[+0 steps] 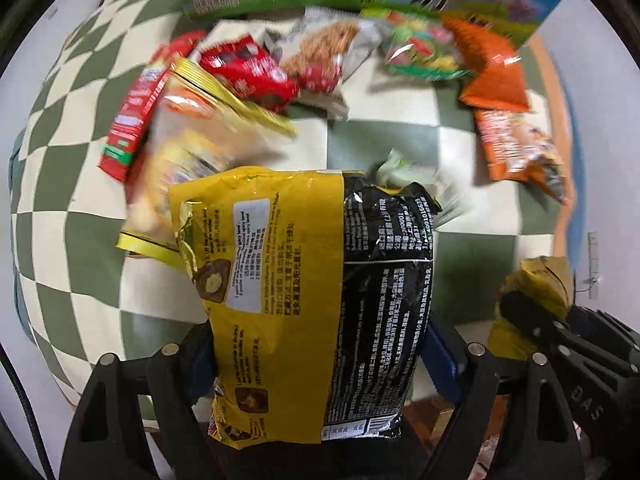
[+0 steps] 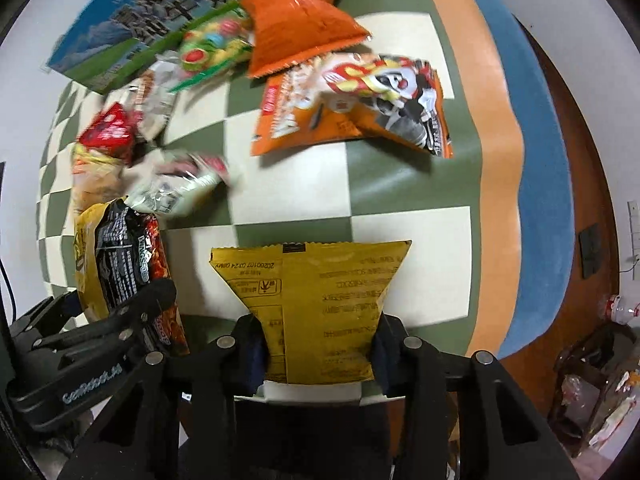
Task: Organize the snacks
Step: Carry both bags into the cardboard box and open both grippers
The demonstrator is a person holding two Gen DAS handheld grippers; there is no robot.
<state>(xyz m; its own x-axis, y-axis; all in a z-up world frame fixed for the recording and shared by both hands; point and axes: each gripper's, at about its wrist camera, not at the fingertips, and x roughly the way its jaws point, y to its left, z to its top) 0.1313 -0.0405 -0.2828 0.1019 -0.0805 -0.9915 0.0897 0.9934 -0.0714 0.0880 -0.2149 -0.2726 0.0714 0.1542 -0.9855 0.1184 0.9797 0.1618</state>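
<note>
My left gripper (image 1: 320, 356) points down and is shut on a yellow-and-black noodle packet (image 1: 304, 264), its blue pads pressing both sides. The packet hangs above the green-and-white checked tablecloth (image 1: 380, 136). In the right wrist view my right gripper (image 2: 320, 352) is shut on a plain yellow packet (image 2: 320, 288), pinching its lower part so the top fans out. The two grippers are side by side. The left wrist view shows the right gripper (image 1: 532, 320) at lower right, and the right wrist view shows the left gripper (image 2: 108, 304) at lower left.
Loose snacks lie at the back: red packets (image 1: 248, 72), a green candy bag (image 2: 208, 48), orange bags (image 2: 304, 24) and an orange printed bag (image 2: 360, 108). A blue-green carton (image 2: 132, 28) lies behind them. The cloth's orange and blue border (image 2: 532, 160) marks the right edge.
</note>
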